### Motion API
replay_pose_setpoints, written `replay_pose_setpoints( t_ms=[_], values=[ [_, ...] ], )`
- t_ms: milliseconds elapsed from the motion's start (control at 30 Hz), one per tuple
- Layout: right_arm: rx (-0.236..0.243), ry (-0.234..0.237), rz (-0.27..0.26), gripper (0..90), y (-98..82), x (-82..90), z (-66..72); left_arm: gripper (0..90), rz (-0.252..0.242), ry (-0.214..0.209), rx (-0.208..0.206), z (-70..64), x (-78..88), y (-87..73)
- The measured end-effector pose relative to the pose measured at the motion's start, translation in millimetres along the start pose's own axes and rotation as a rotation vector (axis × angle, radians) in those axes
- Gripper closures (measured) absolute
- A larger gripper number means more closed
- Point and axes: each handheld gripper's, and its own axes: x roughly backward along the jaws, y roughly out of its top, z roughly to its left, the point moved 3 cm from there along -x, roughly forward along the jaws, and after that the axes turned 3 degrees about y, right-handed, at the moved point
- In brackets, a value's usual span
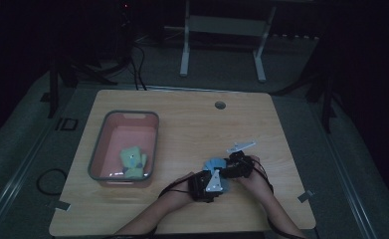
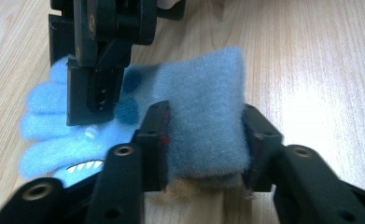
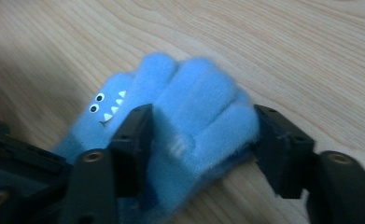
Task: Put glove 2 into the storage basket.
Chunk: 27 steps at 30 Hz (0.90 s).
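Observation:
A fuzzy blue glove (image 1: pixel 213 162) with a toothy monster face lies on the wooden table (image 1: pixel 192 124) near its front edge. My left gripper (image 1: pixel 216 174) is shut on the glove's cuff (image 2: pixel 203 116), with both pads pressed into the sides of the cuff. From the far side my right gripper (image 1: pixel 228 165) comes in, its jaws on either side of the glove's fingers (image 3: pixel 203 107) and touching them. In the left gripper view, a right gripper jaw rests on the glove's finger end (image 2: pixel 54 121). The face (image 3: pixel 108 105) sits just outside the right gripper's left jaw.
A grey bin with a pink inside (image 1: pixel 125 113) stands at the table's left and holds a green glove (image 1: pixel 132 160). A round hole (image 1: pixel 220 105) is near the table's far edge. White frame legs (image 1: pixel 184 55) stand on the floor beyond.

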Motion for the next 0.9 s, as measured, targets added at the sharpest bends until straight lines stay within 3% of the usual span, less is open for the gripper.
replay_pose_setpoints(
  t_ms=[167,233,400,767,900],
  values=[
    [-0.01,0.063,0.015,69.5,1.4,-0.6,2.3,72.4,0.004,-0.012,0.022,3.4,2.6,0.6],
    [-0.026,0.086,0.019,74.5,1.9,-1.4,2.8,74.0,0.003,-0.018,0.032,5.0,3.6,0.8],
    [-0.049,0.094,0.014,78.1,5.2,-0.2,3.5,75.9,0.007,-0.025,0.052,9.4,9.0,1.0],
    [-0.025,0.095,-0.033,79.0,22.9,8.9,15.2,76.2,0.015,0.0,0.029,15.1,28.6,6.0],
    [-0.015,0.106,-0.069,78.9,37.1,18.3,21.0,76.2,0.013,0.02,0.029,22.6,47.7,11.9]
  ],
)
